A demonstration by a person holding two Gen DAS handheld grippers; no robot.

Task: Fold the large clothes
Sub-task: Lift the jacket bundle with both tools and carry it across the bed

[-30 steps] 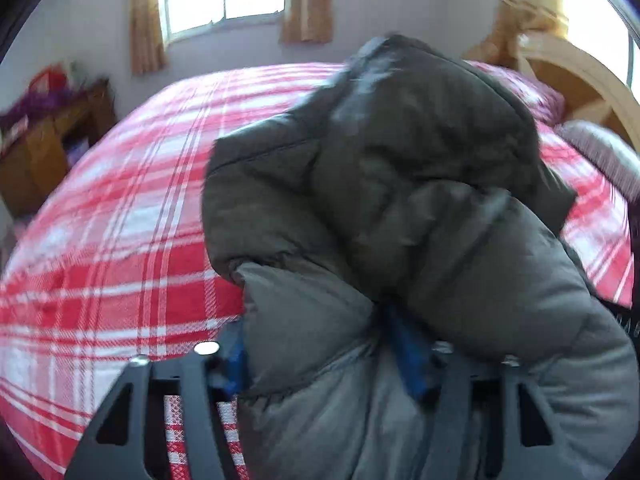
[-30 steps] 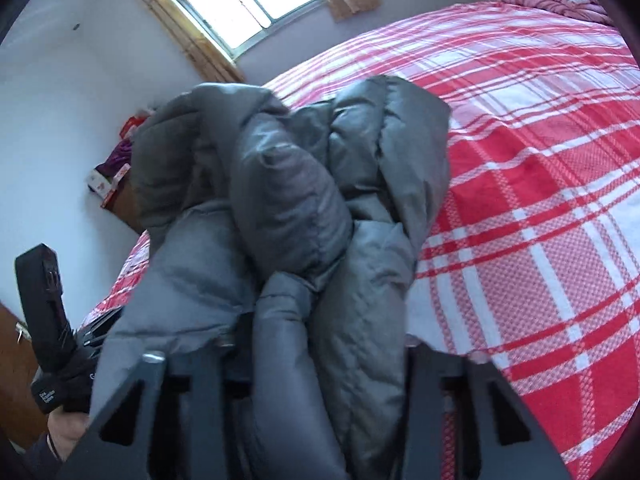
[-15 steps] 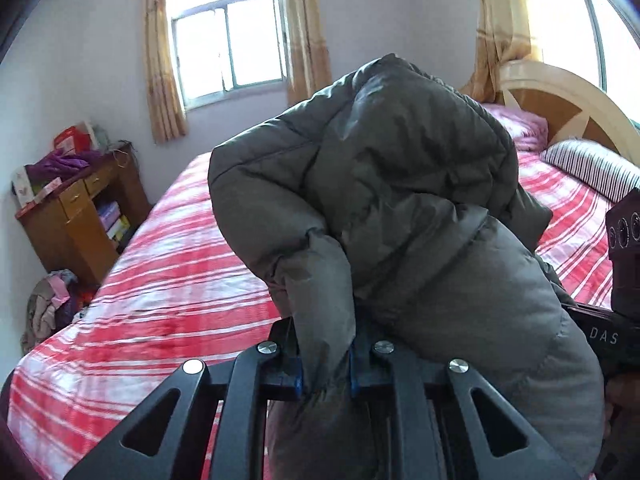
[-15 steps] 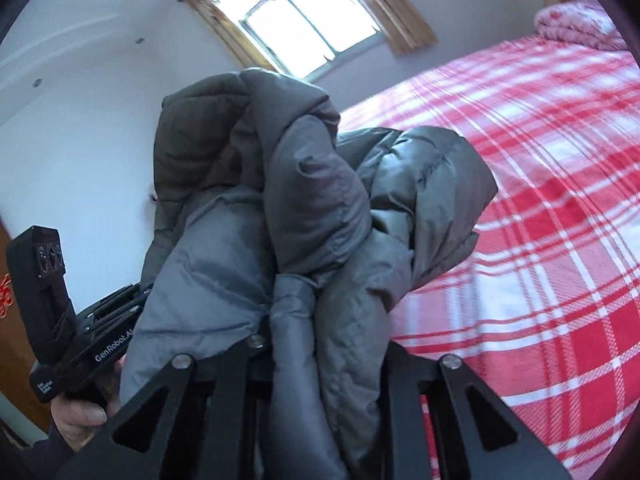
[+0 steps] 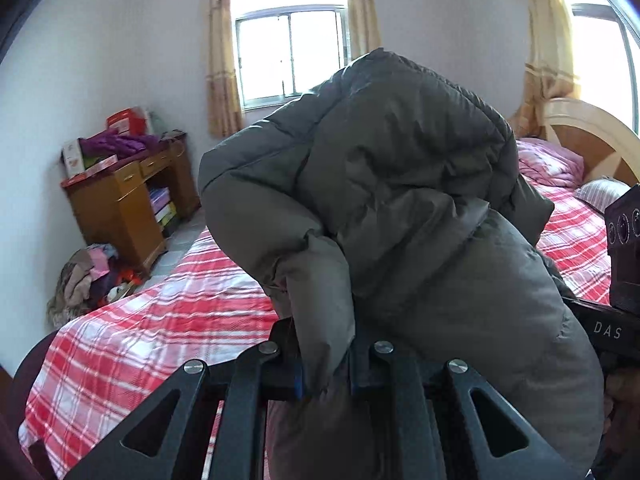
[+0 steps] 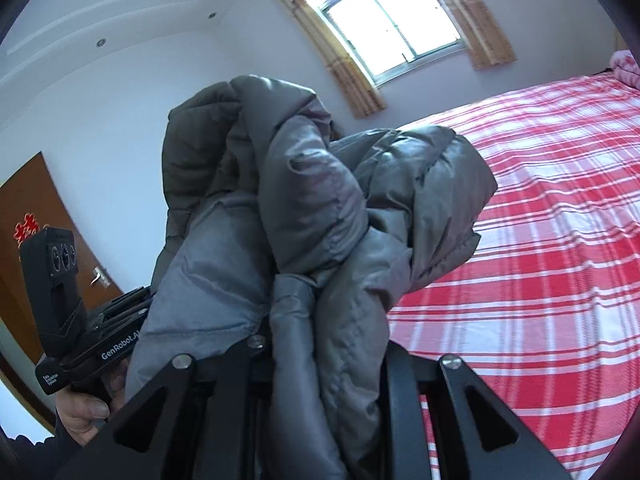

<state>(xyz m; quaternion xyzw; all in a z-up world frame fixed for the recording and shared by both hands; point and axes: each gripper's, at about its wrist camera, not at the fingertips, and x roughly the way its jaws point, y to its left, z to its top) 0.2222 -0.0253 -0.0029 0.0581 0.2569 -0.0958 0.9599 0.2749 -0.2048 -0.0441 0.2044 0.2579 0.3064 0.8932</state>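
Note:
A bulky grey-green puffer jacket (image 5: 400, 208) hangs in a bunched heap above the red-and-white plaid bed (image 5: 168, 328). My left gripper (image 5: 325, 364) is shut on a fold of the jacket's edge. In the right wrist view the same jacket (image 6: 320, 220) drapes over my right gripper (image 6: 320, 360), which is shut on a thick fold of it. The left gripper's body (image 6: 60, 300) and the hand holding it show at that view's lower left. The right gripper's body (image 5: 624, 264) shows at the left wrist view's right edge. The jacket's lower part is hidden below both views.
A wooden desk (image 5: 124, 208) piled with boxes and clothes stands against the left wall, with a heap of clothes (image 5: 88, 280) on the floor beside it. A wooden headboard (image 5: 592, 136) and pillows (image 5: 600, 192) lie at the far right. A brown door (image 6: 36, 216) is behind the left hand.
Both grippers closed tighter on the jacket and rose, lifting it off the bed. The views tilted up, so more wall, windows and desk show now.

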